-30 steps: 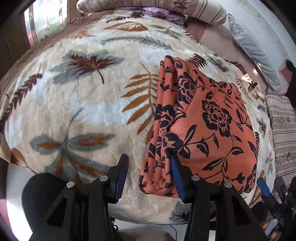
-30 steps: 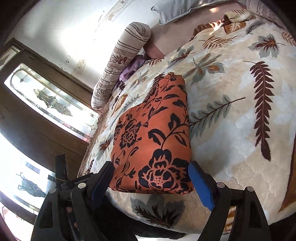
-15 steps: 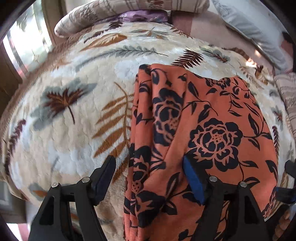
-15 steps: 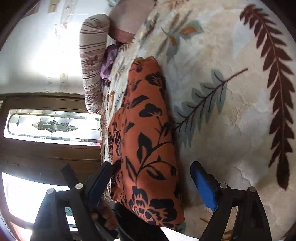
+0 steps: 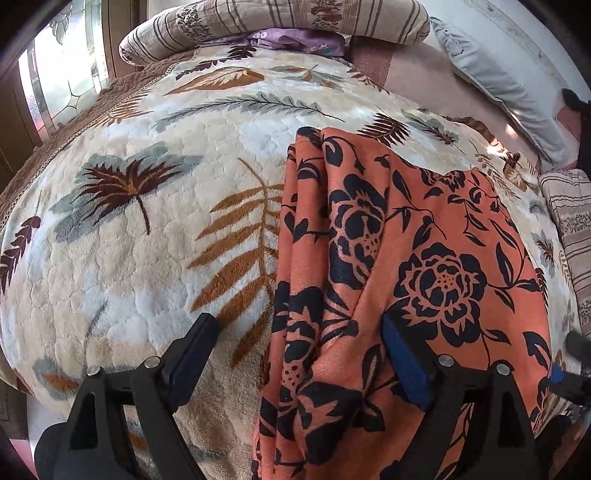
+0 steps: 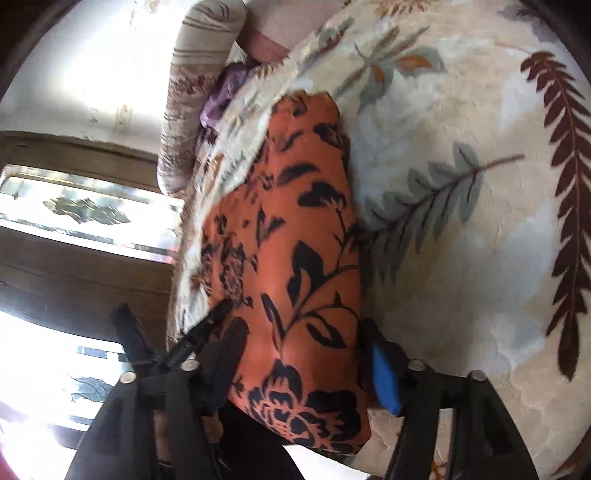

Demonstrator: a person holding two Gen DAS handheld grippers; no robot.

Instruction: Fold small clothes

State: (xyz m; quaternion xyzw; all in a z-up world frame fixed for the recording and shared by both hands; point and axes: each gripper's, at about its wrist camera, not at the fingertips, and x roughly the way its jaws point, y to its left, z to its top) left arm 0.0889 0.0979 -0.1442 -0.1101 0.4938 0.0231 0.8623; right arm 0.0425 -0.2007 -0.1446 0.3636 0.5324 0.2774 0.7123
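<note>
The near end of the orange flowered cloth (image 5: 424,258) runs off the bottom of the left wrist picture. A purple cloth (image 5: 295,38) is mostly tucked under the striped pillow (image 5: 277,18). The right wrist picture is blurry, and the cloth's near left side hides behind the right gripper (image 6: 303,365).

Sunlit bed under a leaf-print blanket (image 5: 155,258), striped bolster (image 5: 280,22), perhaps leaded-glass window (image 5: 62,74) behind.

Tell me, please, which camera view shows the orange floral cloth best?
The left wrist view: the orange floral cloth lies spread across the leaf-print blanket, sharp, with its layered folded edge visible. The right wrist view shows it foreshortened and motion-blurred, mostly one narrow side.
</note>
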